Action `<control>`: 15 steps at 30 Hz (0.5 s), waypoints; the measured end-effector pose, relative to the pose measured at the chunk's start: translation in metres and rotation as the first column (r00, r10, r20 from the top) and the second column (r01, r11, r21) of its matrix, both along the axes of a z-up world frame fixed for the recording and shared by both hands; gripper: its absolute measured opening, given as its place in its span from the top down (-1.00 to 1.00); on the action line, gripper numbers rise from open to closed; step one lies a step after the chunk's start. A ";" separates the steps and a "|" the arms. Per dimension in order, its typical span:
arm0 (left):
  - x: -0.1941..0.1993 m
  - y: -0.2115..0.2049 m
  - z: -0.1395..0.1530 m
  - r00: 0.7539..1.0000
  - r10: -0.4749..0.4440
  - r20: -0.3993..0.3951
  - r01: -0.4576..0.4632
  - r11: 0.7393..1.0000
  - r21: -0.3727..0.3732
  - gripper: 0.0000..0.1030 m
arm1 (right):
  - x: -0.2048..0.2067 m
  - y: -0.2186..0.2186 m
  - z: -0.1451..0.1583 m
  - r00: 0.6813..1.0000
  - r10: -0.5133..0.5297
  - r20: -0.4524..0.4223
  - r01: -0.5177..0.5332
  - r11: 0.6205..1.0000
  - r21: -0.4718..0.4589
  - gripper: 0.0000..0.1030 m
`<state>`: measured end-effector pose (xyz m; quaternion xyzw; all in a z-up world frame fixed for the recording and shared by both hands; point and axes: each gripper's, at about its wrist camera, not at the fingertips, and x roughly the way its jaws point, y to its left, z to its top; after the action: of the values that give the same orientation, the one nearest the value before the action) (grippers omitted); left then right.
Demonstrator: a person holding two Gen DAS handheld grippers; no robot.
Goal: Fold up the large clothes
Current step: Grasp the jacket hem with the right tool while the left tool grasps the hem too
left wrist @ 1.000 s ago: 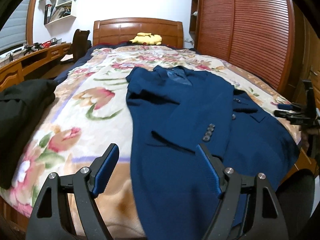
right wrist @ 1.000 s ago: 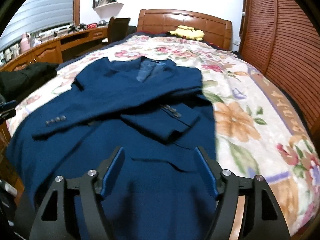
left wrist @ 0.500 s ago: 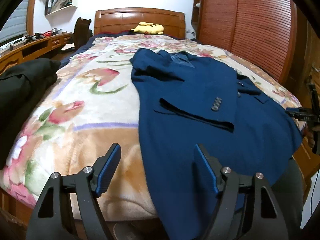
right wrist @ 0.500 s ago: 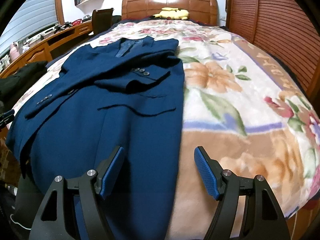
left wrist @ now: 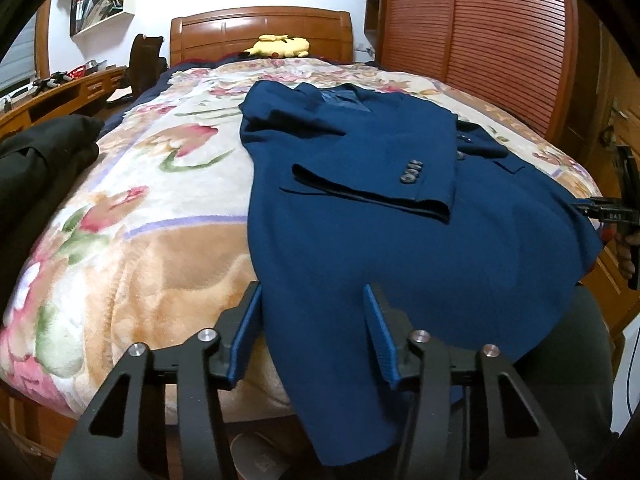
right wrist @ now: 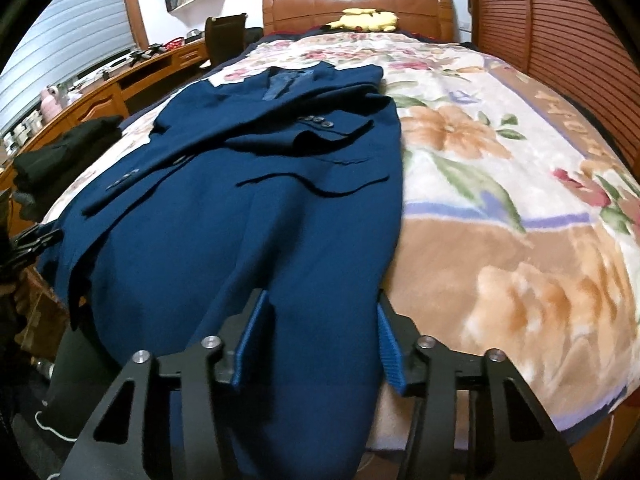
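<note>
A blue jacket [left wrist: 360, 220] lies on the flowered blanket [left wrist: 140, 208], its hem hanging over the bed's near edge. The left gripper [left wrist: 312, 300] is closing around that hem's left corner, pads not yet pressing.

A dark blue suit jacket [left wrist: 360, 208] lies front up along the bed [left wrist: 140, 240], collar at the far end, hem nearest and hanging over the bed's near edge. Both sleeves are folded across the chest, one over the other, each cuff showing a row of dark buttons. A pocket flap shows low on the front. The left tool [left wrist: 312, 328] has the hem's left corner between its closing jaws; the right tool [right wrist: 320, 332] has the hem's right corner between its closing jaws. The cloth ahead of both lies fairly smooth.
</note>
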<state>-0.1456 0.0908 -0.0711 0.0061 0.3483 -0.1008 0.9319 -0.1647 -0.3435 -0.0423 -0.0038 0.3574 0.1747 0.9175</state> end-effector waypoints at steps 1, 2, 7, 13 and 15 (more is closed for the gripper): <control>-0.001 -0.001 0.000 1.000 -0.003 -0.001 0.003 1.000 0.002 0.11 | -0.001 -0.001 0.000 1.000 0.009 -0.001 -0.009 1.000 0.007 0.17; -0.001 -0.001 0.000 1.000 -0.007 -0.002 0.007 1.000 0.004 0.18 | -0.001 -0.002 0.000 1.000 0.017 -0.002 -0.017 1.000 0.013 0.25; -0.004 0.001 0.005 1.000 -0.002 0.000 0.002 1.000 0.000 0.85 | 0.002 -0.001 -0.003 1.000 0.024 -0.002 -0.024 0.999 0.031 0.41; -0.019 -0.009 0.046 0.994 -0.035 0.101 0.037 0.999 -0.021 0.90 | -0.007 0.010 0.013 0.995 0.026 0.095 -0.026 1.000 0.005 0.90; -0.023 -0.010 0.069 0.988 -0.037 0.151 0.045 0.998 -0.047 0.92 | -0.013 0.011 0.027 0.989 0.026 0.147 -0.029 0.999 0.018 0.91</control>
<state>-0.1685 0.0807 -0.0016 -0.0024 0.2742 -0.1278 0.9531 -0.1777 -0.3321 -0.0152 -0.0123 0.2870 0.1904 0.9387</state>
